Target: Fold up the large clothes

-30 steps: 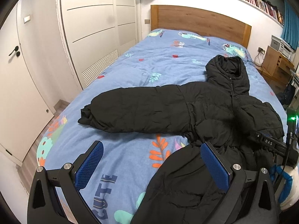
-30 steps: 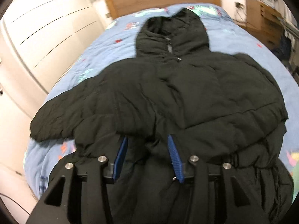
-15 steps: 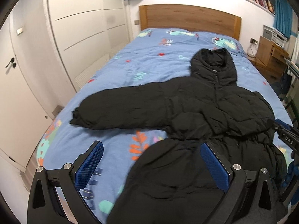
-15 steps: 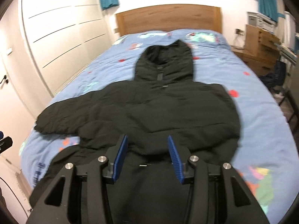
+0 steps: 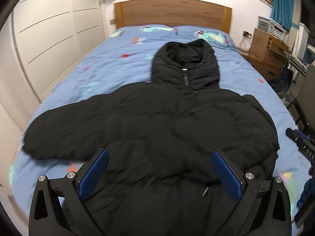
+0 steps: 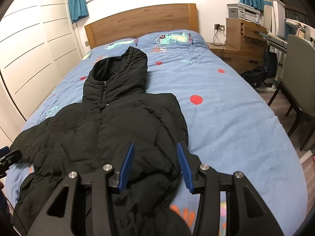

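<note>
From the left wrist view, the black hooded puffer jacket [image 5: 167,125] lies front-up on the bed [image 5: 110,66], its hood [image 5: 185,64] pointing toward the wooden headboard [image 5: 171,13]. One sleeve [image 5: 65,129] stretches out flat to the jacket's left side, away from the body; on the other side no sleeve sticks out, and the quilted bulk there looks already turned in over the chest. The left gripper [image 5: 159,175] hangs over the jacket's lower body with its blue pads [image 5: 94,175] spread wide, holding nothing.

From the right wrist view, the jacket [image 6: 110,129] sits on the wardrobe side of the bed, leaving bare blue duvet [image 6: 226,118] beyond its right edge. The right gripper [image 6: 155,165] hovers over the jacket's lower right edge, fingers parted with only air between them, gripping nothing.

By my reading, the fold is partway done: one side is in, the outstretched sleeve is still to go. The next move likely calls for the left gripper to travel out to that sleeve's cuff, pinch through thick padding, and carry it across the chest; the puffy fill will tend to spring back.
</note>
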Motion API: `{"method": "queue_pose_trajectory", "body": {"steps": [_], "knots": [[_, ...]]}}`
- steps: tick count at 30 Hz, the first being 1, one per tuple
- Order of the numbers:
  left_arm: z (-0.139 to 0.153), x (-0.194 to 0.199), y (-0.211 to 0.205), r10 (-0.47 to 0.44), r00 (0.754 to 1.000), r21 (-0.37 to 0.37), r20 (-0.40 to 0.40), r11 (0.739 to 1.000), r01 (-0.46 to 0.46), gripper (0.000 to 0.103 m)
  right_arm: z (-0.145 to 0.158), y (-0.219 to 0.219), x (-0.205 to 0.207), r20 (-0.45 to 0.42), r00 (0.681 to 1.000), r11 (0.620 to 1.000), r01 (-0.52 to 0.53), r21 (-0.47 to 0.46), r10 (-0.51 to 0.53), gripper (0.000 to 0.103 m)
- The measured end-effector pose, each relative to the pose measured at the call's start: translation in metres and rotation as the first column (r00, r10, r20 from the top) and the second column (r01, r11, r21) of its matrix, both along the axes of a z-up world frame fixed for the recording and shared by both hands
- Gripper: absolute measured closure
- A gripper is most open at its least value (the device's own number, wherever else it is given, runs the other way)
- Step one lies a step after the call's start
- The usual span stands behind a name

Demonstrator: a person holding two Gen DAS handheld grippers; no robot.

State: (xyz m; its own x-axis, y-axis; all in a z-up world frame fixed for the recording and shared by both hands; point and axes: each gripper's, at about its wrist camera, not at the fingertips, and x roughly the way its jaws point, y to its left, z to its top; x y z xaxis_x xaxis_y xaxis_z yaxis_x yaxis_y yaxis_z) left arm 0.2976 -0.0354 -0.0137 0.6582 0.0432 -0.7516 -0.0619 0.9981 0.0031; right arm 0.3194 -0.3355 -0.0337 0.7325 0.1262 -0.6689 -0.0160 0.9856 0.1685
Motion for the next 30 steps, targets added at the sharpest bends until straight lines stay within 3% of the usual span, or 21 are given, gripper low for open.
{"method": "queue_pose_trajectory", "body": {"steps": [8,12,15,24,30], "knots": [[-0.053,0.068,-0.036,-0.026,0.999,-0.009,-0.032,1.0,0.026,0.001,-0.044,0.028,0.038,-0.038,0.996,0.996,-0.084,-0.01,0.083,0.06],[-0.094,0.084,-0.024,0.011,0.994,0.062,-0.106,0.998,-0.004,0.001,-0.066,0.031,0.043,-0.061,0.994,0.995,-0.097,-0.027,0.096,0.06],[-0.113,0.082,0.004,0.035,0.989,0.031,-0.142,0.999,-0.031,0.0,-0.077,0.025,0.043,-0.073,0.992,0.994,-0.105,-0.017,0.103,0.06],[-0.085,0.059,0.038,0.105,0.992,0.052,-0.075,0.993,-0.101,0.001,-0.053,0.031,0.025,-0.041,0.997,0.996,-0.068,-0.06,0.066,0.059],[-0.099,0.061,0.034,0.079,0.985,0.072,-0.156,0.995,-0.069,0.001,-0.06,0.052,0.02,-0.086,0.992,0.993,-0.094,-0.069,0.088,0.059]]}}
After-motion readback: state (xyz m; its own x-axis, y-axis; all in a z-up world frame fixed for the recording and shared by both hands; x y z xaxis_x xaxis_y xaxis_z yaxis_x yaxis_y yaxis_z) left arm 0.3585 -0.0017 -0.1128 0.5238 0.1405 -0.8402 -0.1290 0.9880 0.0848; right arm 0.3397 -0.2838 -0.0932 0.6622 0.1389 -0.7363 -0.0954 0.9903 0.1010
